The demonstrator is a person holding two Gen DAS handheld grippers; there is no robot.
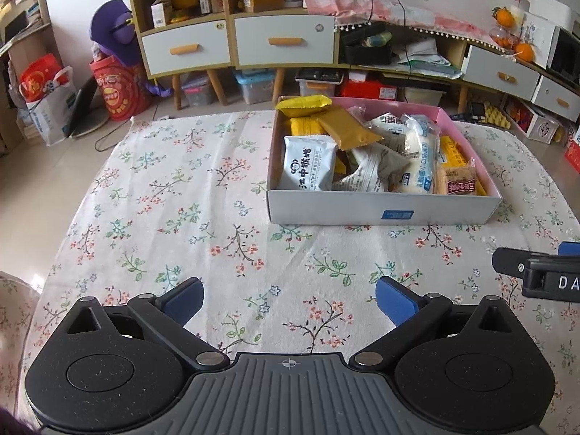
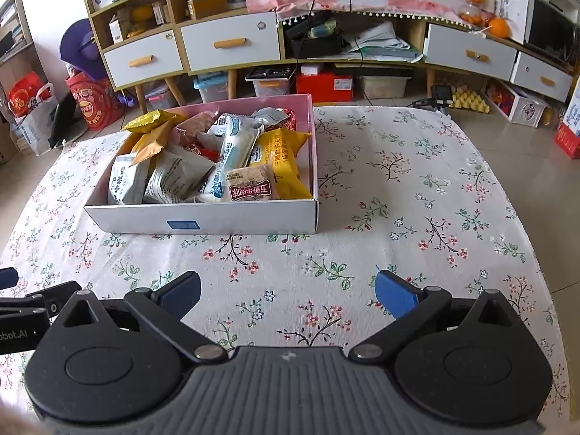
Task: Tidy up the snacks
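Box (image 1: 380, 210) full of snacks (image 1: 308, 166) sits on the floral desk (image 1: 181, 199), far side. Left gripper (image 1: 289, 299) and right gripper (image 2: 288, 291) both hover near edge — fingers spread wide, released, nothing between them, well apart from the box.

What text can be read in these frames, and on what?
"江中猴姑": white snack packet at the box's near-left corner.
"五黑牛肉味"-like characters, uncertain: brown-labelled packet.
"DA": right gripper's body.
Other packets, blue box sticker: too blurred.
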